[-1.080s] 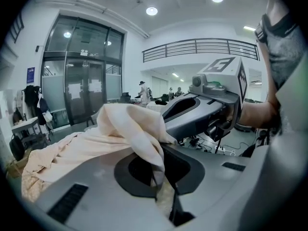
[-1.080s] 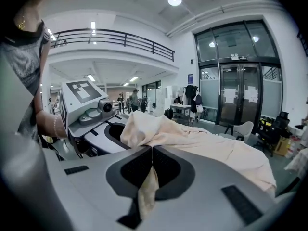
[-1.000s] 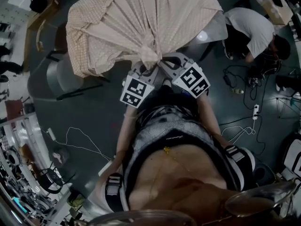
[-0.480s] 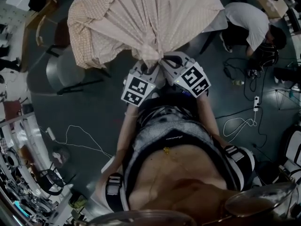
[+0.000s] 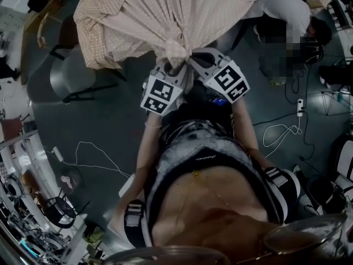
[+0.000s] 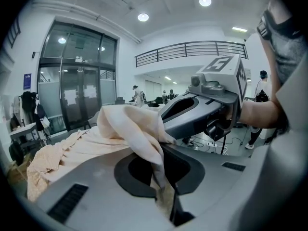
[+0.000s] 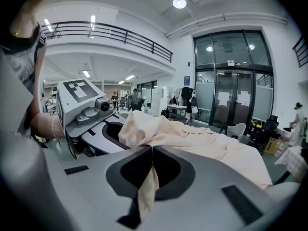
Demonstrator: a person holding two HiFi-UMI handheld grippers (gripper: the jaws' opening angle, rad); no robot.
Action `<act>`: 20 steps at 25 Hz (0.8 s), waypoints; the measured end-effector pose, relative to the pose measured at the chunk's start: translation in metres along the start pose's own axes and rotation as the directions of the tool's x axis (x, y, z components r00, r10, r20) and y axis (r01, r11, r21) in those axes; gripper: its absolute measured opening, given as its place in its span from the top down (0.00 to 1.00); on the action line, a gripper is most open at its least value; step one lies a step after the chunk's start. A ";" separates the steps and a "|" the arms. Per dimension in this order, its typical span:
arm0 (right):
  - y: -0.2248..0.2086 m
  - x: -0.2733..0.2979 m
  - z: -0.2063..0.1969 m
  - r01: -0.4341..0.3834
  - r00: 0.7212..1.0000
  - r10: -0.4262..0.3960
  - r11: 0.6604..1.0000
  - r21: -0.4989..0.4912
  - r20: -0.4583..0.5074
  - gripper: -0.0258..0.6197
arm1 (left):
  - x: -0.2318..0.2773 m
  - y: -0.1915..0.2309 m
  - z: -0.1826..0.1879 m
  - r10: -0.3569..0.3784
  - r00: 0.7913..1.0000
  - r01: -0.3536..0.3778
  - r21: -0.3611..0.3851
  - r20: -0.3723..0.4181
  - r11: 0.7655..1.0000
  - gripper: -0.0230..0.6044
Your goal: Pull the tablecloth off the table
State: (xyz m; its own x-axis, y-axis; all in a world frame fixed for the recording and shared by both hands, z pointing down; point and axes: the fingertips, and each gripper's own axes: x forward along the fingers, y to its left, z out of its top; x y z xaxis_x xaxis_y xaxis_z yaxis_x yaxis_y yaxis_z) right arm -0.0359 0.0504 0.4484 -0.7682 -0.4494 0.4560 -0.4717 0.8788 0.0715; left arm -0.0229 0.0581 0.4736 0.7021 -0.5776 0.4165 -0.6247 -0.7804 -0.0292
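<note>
A beige, finely checked fabric tablecloth (image 5: 165, 15) fans out across the far middle of the head view. It narrows into tight folds toward the near side, where both grippers meet it. The grey left gripper (image 5: 172, 70) and the grey right gripper (image 5: 190, 64) sit side by side, almost touching, with their black-and-white marker cubes angled outward.

In the left gripper view the jaws are pinched together on a twisted bunch of the cloth. A strip of it runs down through the narrow slot between them, and a loose fold flops over the top. In the right gripper view the jaws are likewise pressed together on the cloth, and a narrow tail hangs down through the slot on the near side. Beyond them the fabric stretches away to the far right in long creases.

The wide far end of the cloth drapes over the table (image 5: 242, 29), which shows only as a pale grey edge at the right. A grey moulded chair (image 5: 69, 76) stands at the far left beside the cloth's hanging hem. A person in a white shirt (image 5: 287, 10) crouches at the far right. A thin white cable (image 5: 88, 153) lies looped on the dark floor at the near left.
</note>
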 end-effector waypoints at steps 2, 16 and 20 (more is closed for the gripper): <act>0.002 -0.004 0.000 -0.004 1.000 0.004 1.000 -0.003 0.005 0.86 | -0.001 -0.005 0.002 0.002 1.000 -0.002 0.007 -0.001 1.000 0.93; -0.008 -0.080 -0.030 -0.073 0.997 0.073 0.997 -0.026 0.025 0.86 | 0.031 -0.074 0.028 0.046 0.999 -0.046 -0.015 -0.008 0.999 0.93; -0.007 -0.102 -0.039 -0.092 0.995 0.093 0.995 -0.032 0.030 0.86 | 0.037 -0.095 0.035 0.060 0.998 -0.060 -0.017 -0.005 0.998 0.93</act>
State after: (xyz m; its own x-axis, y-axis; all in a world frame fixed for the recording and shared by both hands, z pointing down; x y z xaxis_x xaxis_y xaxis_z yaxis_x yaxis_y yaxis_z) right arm 0.0621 0.0961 0.4359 -0.8211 -0.3707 0.4339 -0.3855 0.9209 0.0573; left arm 0.0749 0.1027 0.4603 0.6618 -0.6222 0.4183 -0.6715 -0.7400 -0.0384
